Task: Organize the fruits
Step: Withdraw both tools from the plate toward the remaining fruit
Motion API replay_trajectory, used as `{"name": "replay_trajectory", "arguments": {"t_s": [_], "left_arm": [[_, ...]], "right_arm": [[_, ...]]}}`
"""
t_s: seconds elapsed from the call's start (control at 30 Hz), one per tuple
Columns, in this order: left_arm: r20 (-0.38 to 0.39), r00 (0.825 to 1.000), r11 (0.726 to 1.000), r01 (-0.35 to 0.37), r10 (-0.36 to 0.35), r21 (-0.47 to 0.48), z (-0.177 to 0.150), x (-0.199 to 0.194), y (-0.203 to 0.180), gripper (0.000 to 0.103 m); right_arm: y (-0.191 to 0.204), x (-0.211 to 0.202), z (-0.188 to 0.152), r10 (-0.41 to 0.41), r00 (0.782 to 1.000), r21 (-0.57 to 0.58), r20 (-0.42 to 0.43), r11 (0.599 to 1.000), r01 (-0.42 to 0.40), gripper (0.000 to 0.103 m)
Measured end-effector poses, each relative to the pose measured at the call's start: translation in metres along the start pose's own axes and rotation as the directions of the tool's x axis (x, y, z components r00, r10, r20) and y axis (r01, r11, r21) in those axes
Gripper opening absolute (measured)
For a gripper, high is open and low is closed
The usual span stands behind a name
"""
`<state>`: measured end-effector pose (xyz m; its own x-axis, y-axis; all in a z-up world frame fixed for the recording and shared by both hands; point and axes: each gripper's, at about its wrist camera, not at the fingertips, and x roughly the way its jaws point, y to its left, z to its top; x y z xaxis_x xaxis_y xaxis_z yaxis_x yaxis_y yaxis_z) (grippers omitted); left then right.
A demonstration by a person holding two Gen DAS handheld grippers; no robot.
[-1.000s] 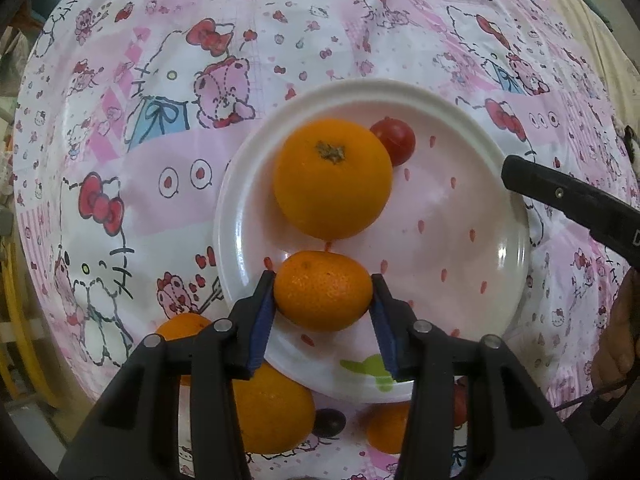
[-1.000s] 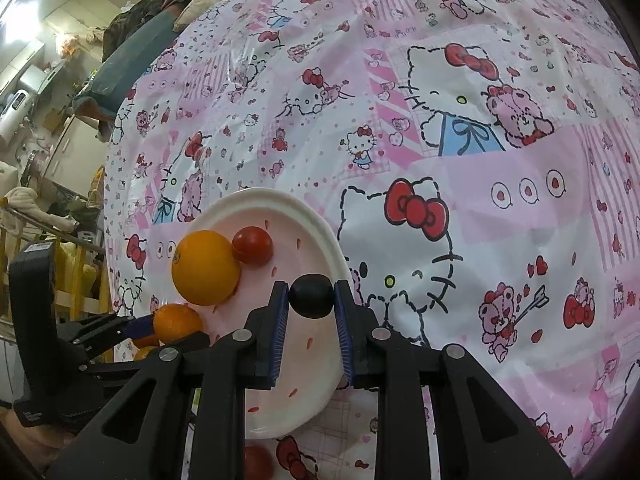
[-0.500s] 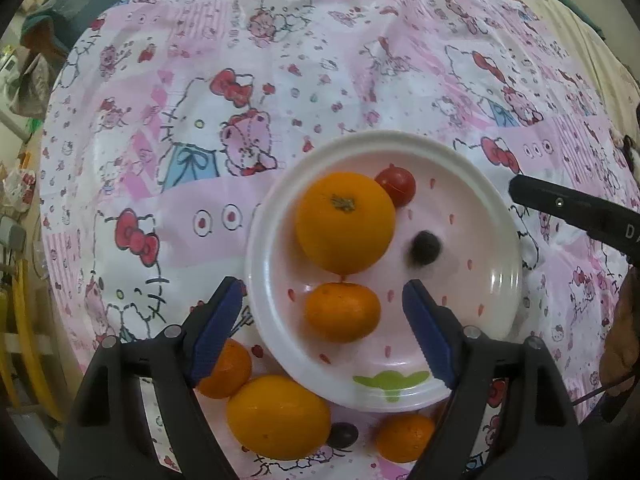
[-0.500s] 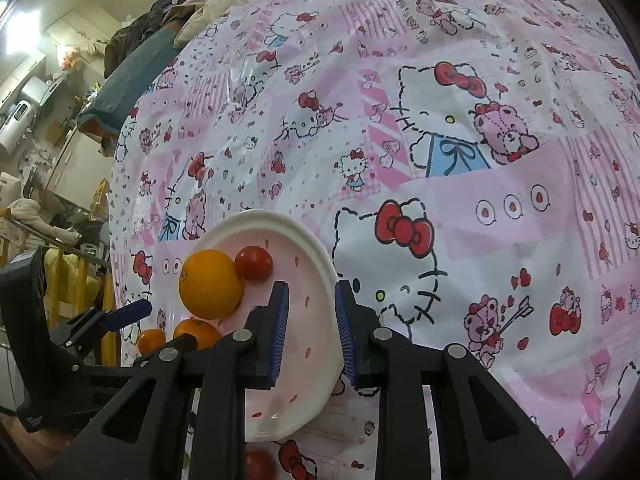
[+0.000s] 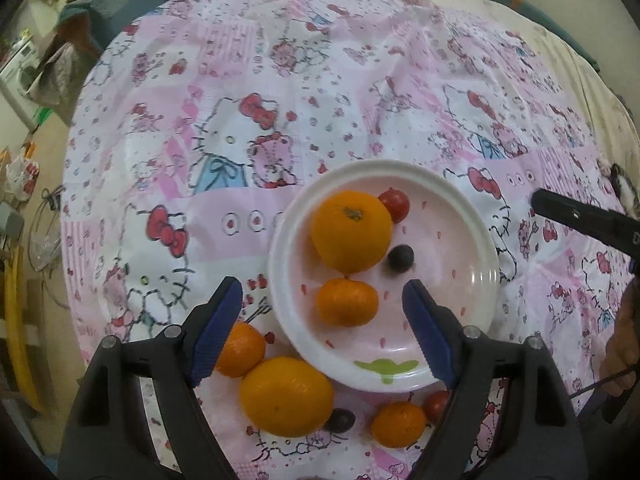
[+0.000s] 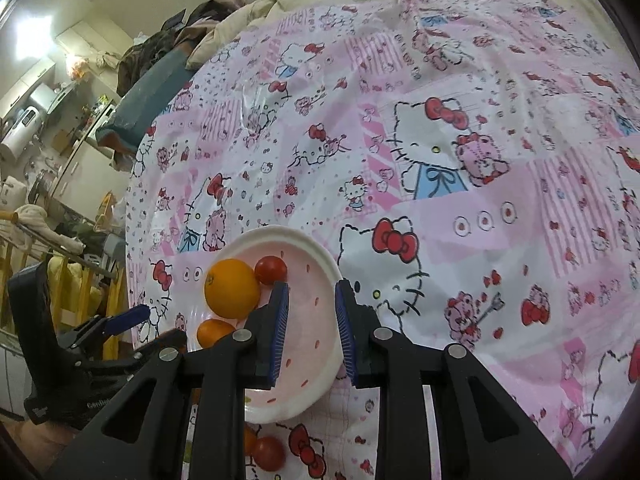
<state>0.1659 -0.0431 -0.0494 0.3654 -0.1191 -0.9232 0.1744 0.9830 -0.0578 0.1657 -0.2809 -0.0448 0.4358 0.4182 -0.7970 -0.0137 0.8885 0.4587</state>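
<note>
A white plate (image 5: 280, 264) on the pink cartoon cloth holds a large orange (image 5: 351, 230), a mandarin (image 5: 347, 302), a cherry tomato (image 5: 395, 205) and a dark grape (image 5: 401, 258). My left gripper (image 5: 320, 286) hovers open above the plate's near side, its pads wide of the mandarin below. In the right wrist view, my right gripper (image 6: 311, 292) is shut to a narrow gap with nothing in it, above the plate's (image 6: 320, 256) right part. The orange (image 6: 231, 288) and tomato (image 6: 271, 270) lie left of it.
Loose on the cloth near the plate lie a mandarin (image 5: 240, 350), a big orange (image 5: 286, 396), a dark grape (image 5: 340, 420), another mandarin (image 5: 398, 424) and a tomato (image 5: 436, 402). Bedding and room clutter ring the cloth. A hand (image 5: 620, 356) shows at the right.
My left gripper opened, let go of the mandarin on the plate and rose. The dark grape left my right gripper and now lies on the plate; that gripper also lifted away.
</note>
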Motion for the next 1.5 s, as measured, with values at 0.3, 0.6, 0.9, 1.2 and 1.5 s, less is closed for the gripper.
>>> {"name": "replay_trajectory", "arguments": {"t_s": [0.3, 0.6, 0.9, 1.2, 1.5], "left_arm": [[0.062, 0.998, 0.999, 0.016, -0.013, -0.042, -0.015, -0.03, 0.015, 0.08], [0.09, 0.996, 0.994, 0.012, -0.002, -0.108, -0.036, -0.053, 0.034, 0.081], [0.09, 0.996, 0.987, 0.023, -0.009, -0.158, -0.057, -0.067, 0.046, 0.088], [0.096, 0.994, 0.976, -0.021, 0.043, -0.216, -0.064, -0.071, 0.057, 0.088], [-0.036, 0.999, 0.937, -0.009, -0.004, -0.349, -0.072, -0.04, 0.084, 0.088]], "right_arm": [[0.007, -0.03, -0.015, -0.005, 0.999, 0.009, 0.046, 1.0, 0.004, 0.07], [0.013, -0.058, -0.042, 0.028, 0.996, 0.025, 0.089, 0.999, -0.03, 0.086], [0.017, -0.071, -0.074, 0.025, 0.996, 0.03, 0.082, 0.999, -0.028, 0.087], [0.01, -0.062, -0.095, 0.028, 0.999, 0.092, 0.041, 0.995, -0.032, 0.087], [0.007, -0.048, -0.095, 0.021, 1.0, 0.128, 0.01, 0.992, -0.022, 0.087]]}}
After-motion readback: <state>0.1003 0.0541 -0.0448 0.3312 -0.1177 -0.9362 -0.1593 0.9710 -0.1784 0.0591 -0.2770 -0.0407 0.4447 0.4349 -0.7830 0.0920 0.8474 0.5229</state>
